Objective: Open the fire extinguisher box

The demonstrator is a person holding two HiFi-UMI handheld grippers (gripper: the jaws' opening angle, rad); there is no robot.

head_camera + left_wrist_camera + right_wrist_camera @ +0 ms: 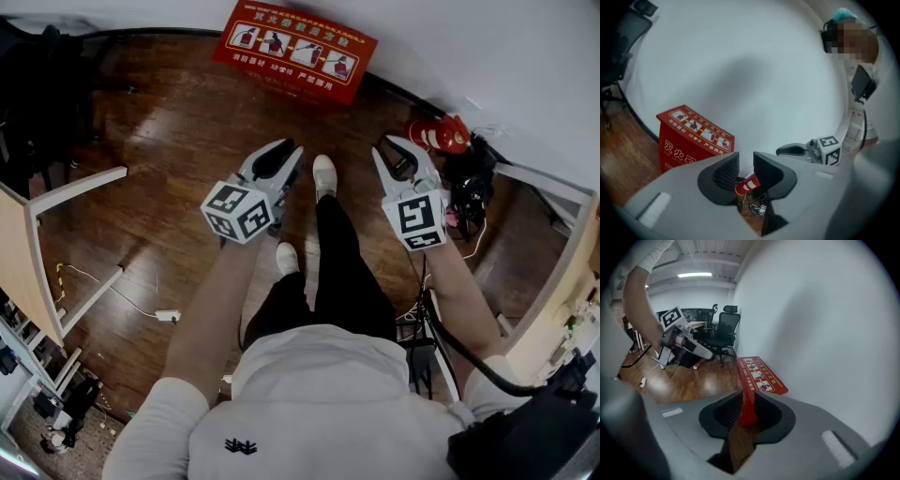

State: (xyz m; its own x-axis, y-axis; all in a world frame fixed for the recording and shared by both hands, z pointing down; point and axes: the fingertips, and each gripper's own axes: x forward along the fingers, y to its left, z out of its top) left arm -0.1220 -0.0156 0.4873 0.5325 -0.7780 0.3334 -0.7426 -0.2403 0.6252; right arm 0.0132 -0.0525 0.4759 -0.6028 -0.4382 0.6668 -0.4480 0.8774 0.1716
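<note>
On the far side of the wooden floor (169, 141), hard against the white wall (525, 56), the fire extinguisher box (295, 47) stands with its lid down, and we judge the task not yet begun. We hold both tools well short of it. The left gripper (279, 155) and the right gripper (401, 150) point away from us toward the wall, side by side, with the person's shoes (323, 176) on the floor between them. Each has its jaws at a narrow gap with nothing in them. The red in the left gap is only the extinguisher (439, 134) lying far off to the right on the floor. The red in the right gap is the box itself, well beyond the tips.

The relation that matters to us is this. The box lies ahead and a little left of the pair, its long axis running along the wall, across our line of approach. In the head view the left gripper sits more nearly under the box's middle, so we judge it the handier one, though the right gripper view looks straight at one end of the box. Neither touches it.

The box is bright red. Its top panel carries a row of four white-framed instruction pictures and lines of pale characters, with larger pale characters on the front face. We can make out no handle or latch from here.
</note>
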